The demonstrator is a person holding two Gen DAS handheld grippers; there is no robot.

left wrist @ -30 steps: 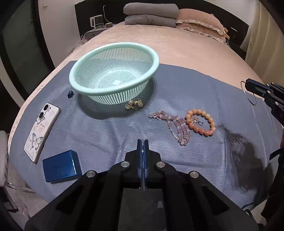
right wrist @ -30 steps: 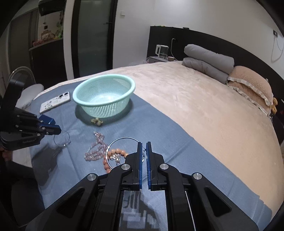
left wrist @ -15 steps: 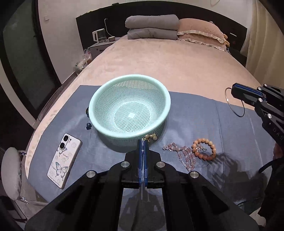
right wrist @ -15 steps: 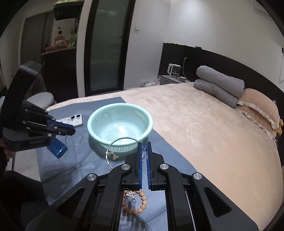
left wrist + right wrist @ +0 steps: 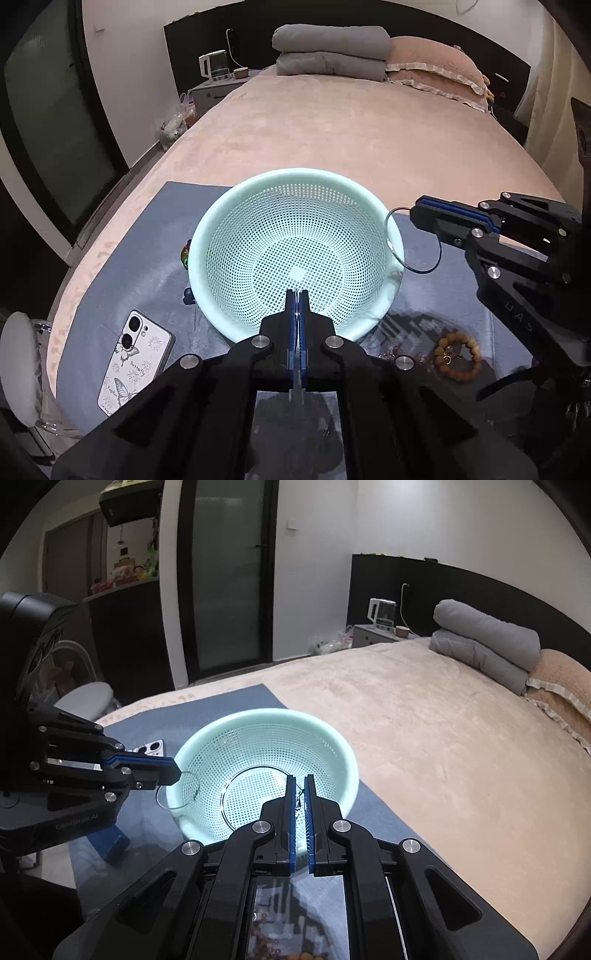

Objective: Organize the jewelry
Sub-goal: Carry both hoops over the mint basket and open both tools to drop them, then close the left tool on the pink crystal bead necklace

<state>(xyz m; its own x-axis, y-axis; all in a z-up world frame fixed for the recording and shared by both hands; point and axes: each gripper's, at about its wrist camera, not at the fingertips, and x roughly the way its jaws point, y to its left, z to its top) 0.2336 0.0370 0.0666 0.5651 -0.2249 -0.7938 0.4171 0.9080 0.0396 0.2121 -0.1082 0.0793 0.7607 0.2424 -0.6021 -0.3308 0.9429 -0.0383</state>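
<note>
Jaws of both grippers are closed, each on a thin silver wire hoop; the left gripper (image 5: pixel 177 775) holds its smaller hoop (image 5: pixel 175 790) over the near rim of the mint-green perforated plastic basket (image 5: pixel 295 254); the right gripper (image 5: pixel 300 786) holds its larger hoop (image 5: pixel 255 794) above the basket's inside; an orange bead bracelet (image 5: pixel 458 356) lies on the blue-grey cloth (image 5: pixel 147 266) near the basket; a white butterfly phone (image 5: pixel 135 363) lies at the other side.

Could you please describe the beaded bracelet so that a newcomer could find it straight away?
On the bed lies a blue cloth bearing a mint basket. The orange beaded bracelet lies on that cloth beside the basket; unlike the thin wire hoop nearby, it is chunky round beads.
</note>
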